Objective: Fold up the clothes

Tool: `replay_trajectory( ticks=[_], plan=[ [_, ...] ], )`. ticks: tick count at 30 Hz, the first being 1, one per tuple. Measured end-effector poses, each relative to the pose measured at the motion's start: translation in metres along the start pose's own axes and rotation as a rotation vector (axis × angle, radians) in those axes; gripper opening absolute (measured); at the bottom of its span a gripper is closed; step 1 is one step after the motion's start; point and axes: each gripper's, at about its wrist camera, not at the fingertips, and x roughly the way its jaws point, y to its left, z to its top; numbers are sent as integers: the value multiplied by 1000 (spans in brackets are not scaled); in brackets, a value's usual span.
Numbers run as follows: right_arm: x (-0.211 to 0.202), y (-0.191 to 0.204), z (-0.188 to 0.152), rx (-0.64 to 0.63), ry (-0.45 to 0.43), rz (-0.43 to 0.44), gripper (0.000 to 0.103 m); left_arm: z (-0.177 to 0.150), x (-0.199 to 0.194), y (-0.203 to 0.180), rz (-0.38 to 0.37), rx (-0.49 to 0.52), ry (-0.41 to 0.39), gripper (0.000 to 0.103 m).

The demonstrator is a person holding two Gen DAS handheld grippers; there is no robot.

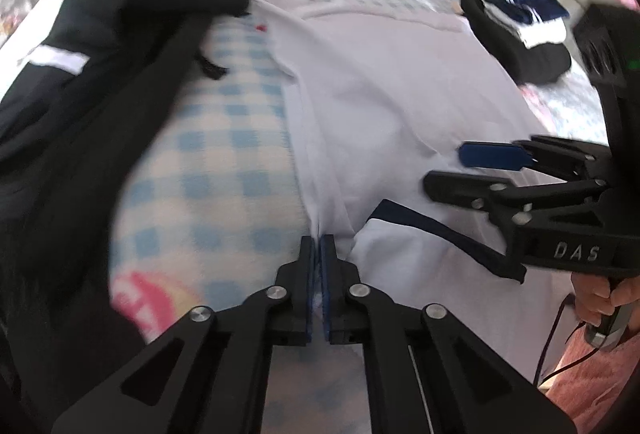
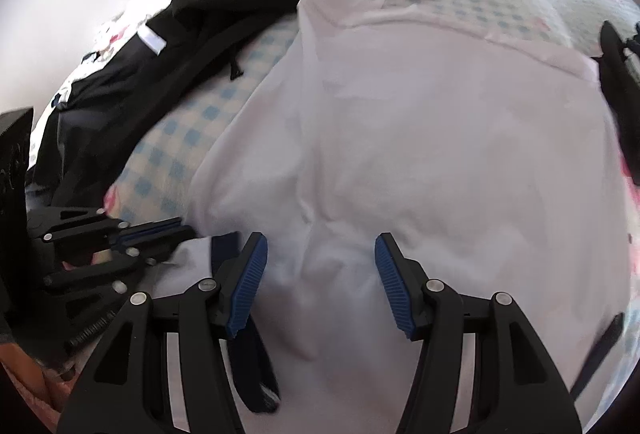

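Barely begun: white shirt (image 2: 420, 138) still flat on bed (image 1: 224, 154), unfolded; left gripper (image 1: 319, 254) pinches its hem, right gripper (image 2: 320, 274) gapes empty; black clothes (image 1: 120, 46) wait.

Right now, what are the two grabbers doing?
Left gripper: closed, pinching the white shirt.
Right gripper: open, holding nothing.

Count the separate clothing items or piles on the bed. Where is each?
3. A white shirt lies mid-bed, its near edge pinched by the left gripper. A black garment lies at its left. A dark pile sits far right. More may be hidden.
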Motion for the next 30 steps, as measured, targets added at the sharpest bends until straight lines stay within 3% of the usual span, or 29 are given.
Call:
replay_trajectory(
  ticks=[9, 13, 16, 19, 22, 24, 27, 30],
  plan=[
    [-24, -33, -4, 71, -36, -71, 58, -7, -9, 8, 29, -71, 0, 1],
    [-26, -50, -6, 89, -7, -132, 58, -11, -5, 18, 20, -109, 34, 0],
    [-20, -66, -11, 114, 29, -160, 58, -11, -10, 27, -61, -159, 26, 2],
    [-22, -73, -11, 132, 31, -138, 58, 0, -18, 48, -118, -279, -12, 3],
    [-40, -79, -1, 155, 6, -39, 58, 24, -9, 56, -93, -287, -10, 3],
    [-55, -90, 12, 156, -25, -16, 58, 41, 6, 55, -102, -267, 20, 3],
    [-65, -124, 29, 126, -39, -124, 60, 66, 30, 43, -126, -182, 77, 3],
    [-63, -162, 41, 94, -37, -250, 60, 88, 48, 45, -157, -193, 103, 5]
  ],
)
